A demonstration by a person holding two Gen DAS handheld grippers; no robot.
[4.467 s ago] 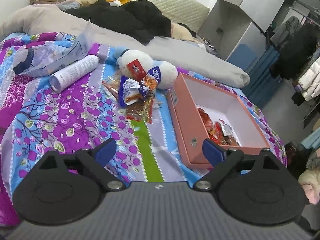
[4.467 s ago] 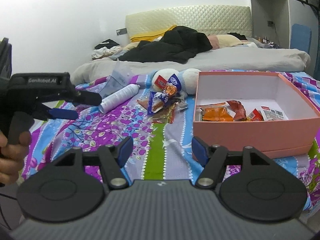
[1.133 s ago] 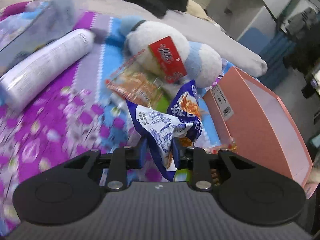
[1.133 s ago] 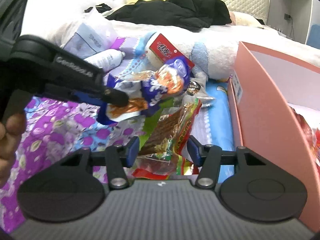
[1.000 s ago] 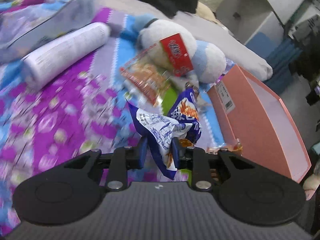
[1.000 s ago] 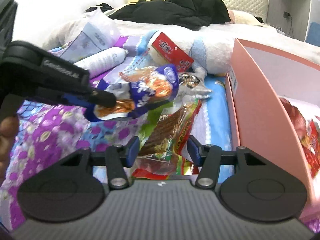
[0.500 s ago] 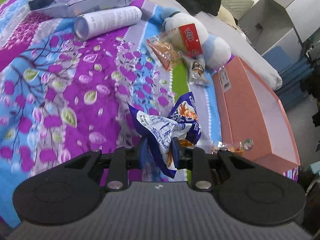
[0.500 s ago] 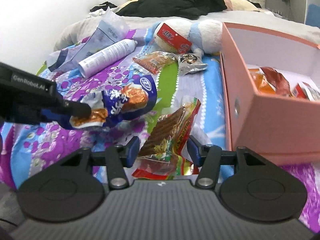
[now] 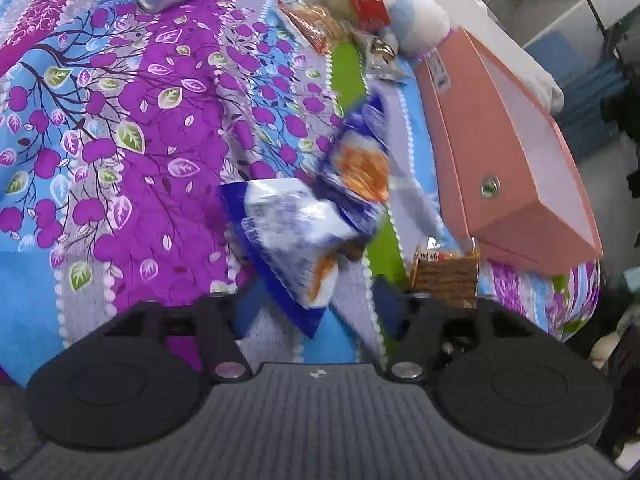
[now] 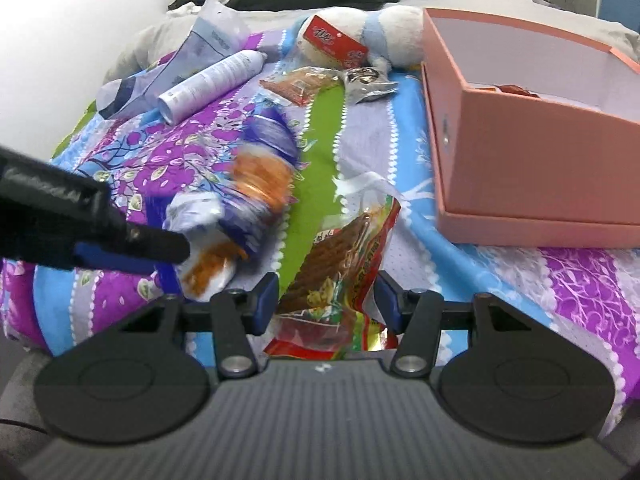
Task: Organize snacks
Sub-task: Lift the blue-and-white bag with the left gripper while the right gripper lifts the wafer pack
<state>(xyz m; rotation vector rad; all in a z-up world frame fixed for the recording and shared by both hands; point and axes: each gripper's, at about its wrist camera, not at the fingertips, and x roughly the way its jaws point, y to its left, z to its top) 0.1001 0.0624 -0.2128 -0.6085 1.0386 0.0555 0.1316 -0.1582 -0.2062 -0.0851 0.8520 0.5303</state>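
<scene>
Bed (image 9: 120,128) with a purple, blue and green leaf-print cover fills both views. Grey bedding and dark clothes lie at the far end in the right wrist view.

Pink box (image 10: 532,152) sits on the cover to the right, open top; a few red and orange packets (image 10: 508,89) just show over its wall. Same box (image 9: 500,140) in the left wrist view, near corner toward the camera.

Plush toy (image 10: 384,36), white and pale blue with a red tag, lies just beyond the box's far left corner. White tube (image 10: 212,80) lies well left of it, next to a pale plastic bag (image 10: 208,40).

Blue and white snack bag (image 9: 316,216) is motion-blurred, sitting ahead of the left claw (image 9: 316,312). Left claw's fingers are spread wide with clear gaps either side of the bag, so released; cannot tell if the bag is touching the cover or still in the air. Right wrist view shows the same bag (image 10: 236,204) at the tip of the left claw's arm, left of the green stripe.

Red and yellow snack pack (image 10: 340,280) stands up between the right claw's (image 10: 326,300) fingers, both pads against it, clenched on the pack. It is near the box's front left corner, not inside.

Orange packet (image 10: 300,84) and small silver wrapper (image 10: 368,80) lie loose on the cover just before the plush toy.
</scene>
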